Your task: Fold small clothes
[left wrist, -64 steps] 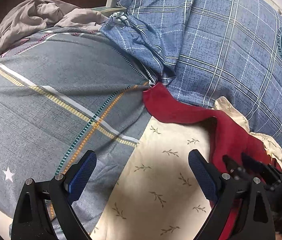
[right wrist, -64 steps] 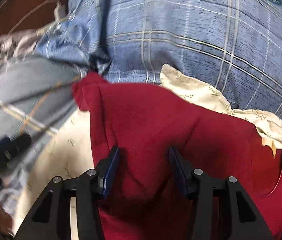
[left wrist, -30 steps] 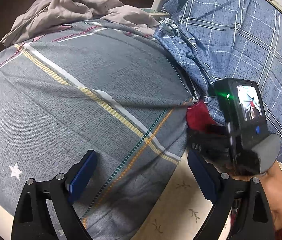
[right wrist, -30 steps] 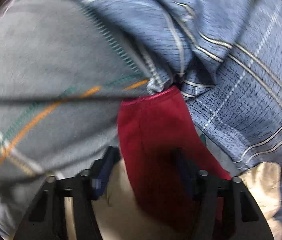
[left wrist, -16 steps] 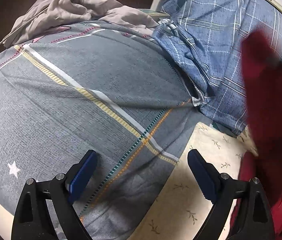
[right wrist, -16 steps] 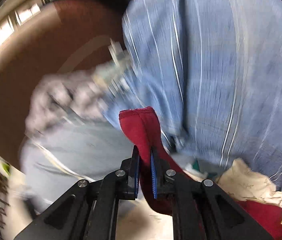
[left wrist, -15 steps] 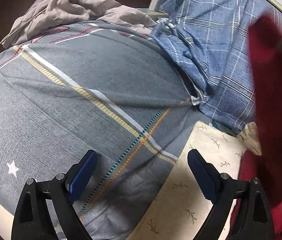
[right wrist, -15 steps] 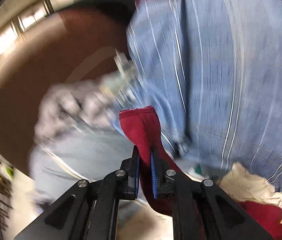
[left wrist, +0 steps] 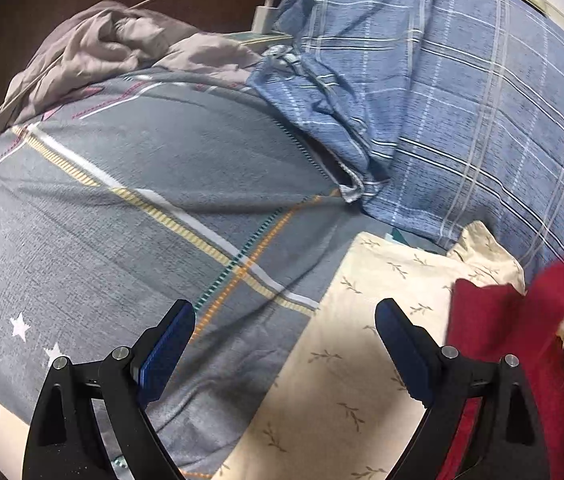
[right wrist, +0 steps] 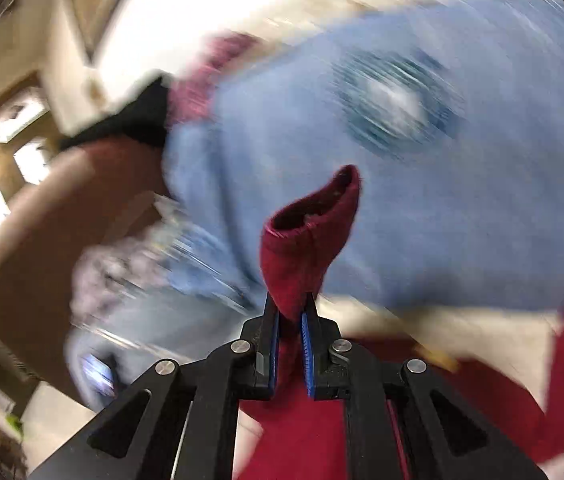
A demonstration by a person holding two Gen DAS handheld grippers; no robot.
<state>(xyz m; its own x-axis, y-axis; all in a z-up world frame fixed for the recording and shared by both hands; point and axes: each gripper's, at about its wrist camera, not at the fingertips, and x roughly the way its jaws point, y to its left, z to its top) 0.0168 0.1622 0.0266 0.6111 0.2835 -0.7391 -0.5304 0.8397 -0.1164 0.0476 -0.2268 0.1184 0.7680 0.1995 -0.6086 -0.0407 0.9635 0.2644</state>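
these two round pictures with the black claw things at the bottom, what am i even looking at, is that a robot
No robot: a person holds a two-finger gripper in each hand, and each carries a wide fisheye camera looking along its fingers, hence the round, bent look. One picture is from the left gripper, which is open and holds nothing. Below it lie a grey bedcover, a blue plaid quilt, a crumpled grey garment at the far edge, and a cream leaf-print cloth with a red garment on it. The other picture, blurred, is from the right gripper, shut on a sleeve-like end of that red garment and holding it up.
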